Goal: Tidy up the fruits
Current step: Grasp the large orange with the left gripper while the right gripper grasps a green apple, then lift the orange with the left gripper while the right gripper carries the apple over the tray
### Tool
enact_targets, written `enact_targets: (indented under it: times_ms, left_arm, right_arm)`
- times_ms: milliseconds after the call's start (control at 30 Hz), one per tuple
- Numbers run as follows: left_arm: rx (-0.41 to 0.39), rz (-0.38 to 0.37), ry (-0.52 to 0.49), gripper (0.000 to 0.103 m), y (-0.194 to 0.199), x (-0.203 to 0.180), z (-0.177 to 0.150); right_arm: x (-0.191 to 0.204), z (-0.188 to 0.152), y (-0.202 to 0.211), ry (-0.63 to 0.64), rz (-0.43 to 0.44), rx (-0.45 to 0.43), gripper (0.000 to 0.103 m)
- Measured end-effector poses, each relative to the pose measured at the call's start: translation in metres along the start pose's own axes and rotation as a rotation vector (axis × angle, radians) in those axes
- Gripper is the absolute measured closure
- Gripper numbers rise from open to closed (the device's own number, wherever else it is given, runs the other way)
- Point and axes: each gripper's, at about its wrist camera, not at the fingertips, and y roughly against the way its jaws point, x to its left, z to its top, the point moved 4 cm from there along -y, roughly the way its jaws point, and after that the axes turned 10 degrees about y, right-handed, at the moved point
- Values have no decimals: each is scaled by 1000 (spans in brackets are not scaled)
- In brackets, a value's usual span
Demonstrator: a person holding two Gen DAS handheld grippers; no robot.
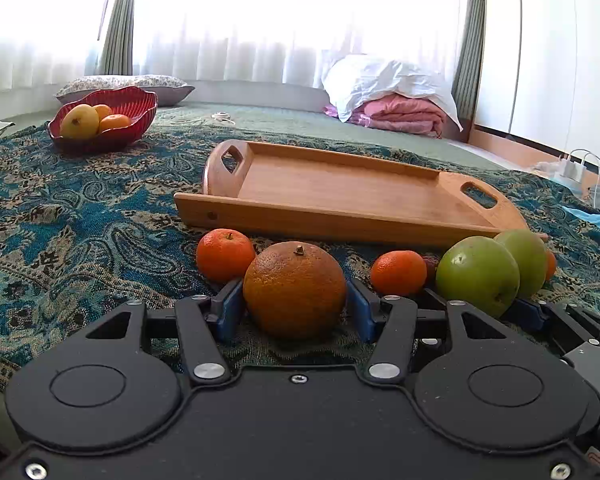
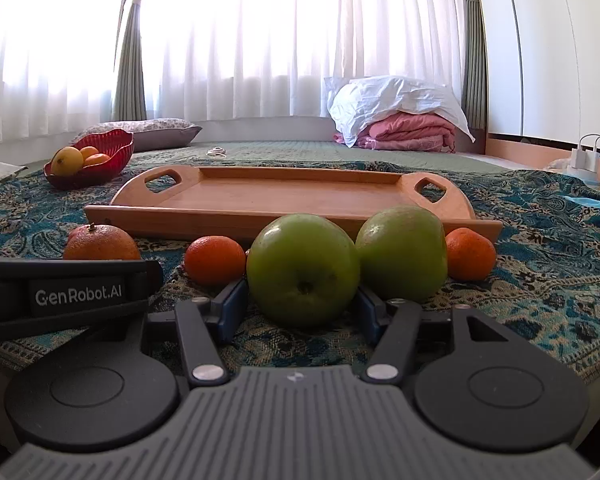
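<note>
A row of fruit lies on the patterned cloth before an empty wooden tray (image 1: 340, 188) (image 2: 284, 192). My left gripper (image 1: 295, 304) has its blue pads on both sides of a large orange (image 1: 295, 290) that rests on the cloth. My right gripper (image 2: 302, 304) has its pads on both sides of a green apple (image 2: 302, 268), also resting on the cloth. A second green apple (image 2: 402, 252), two small tangerines (image 2: 215, 259) (image 2: 470, 254) and the large orange (image 2: 100, 244) show in the right wrist view. Another tangerine (image 1: 225, 255) lies left of the orange.
A red bowl (image 1: 104, 118) (image 2: 90, 160) with yellow and orange fruit stands far left. A pillow (image 1: 124, 86), a white and pink bedding pile (image 1: 392, 96) and chargers with cables (image 1: 572, 168) lie beyond. The left gripper's body (image 2: 68, 292) fills the right wrist view's left side.
</note>
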Motion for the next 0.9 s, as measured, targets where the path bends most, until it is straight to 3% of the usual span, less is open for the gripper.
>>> enact_targets:
  times_ms: [133,267,900]
  left_arm:
    - [-10,2,-11,53,1,0,0]
    - [-19,7,-25,54,4,-2,0]
    - [-83,34,-76,54,25,-16,28]
  right_arm:
    - [2,-1,-1,12,-8,-7,40]
    - [1,-1,1,8,-20,-14,47]
    - [-12,16,38,-25,8,-96,47]
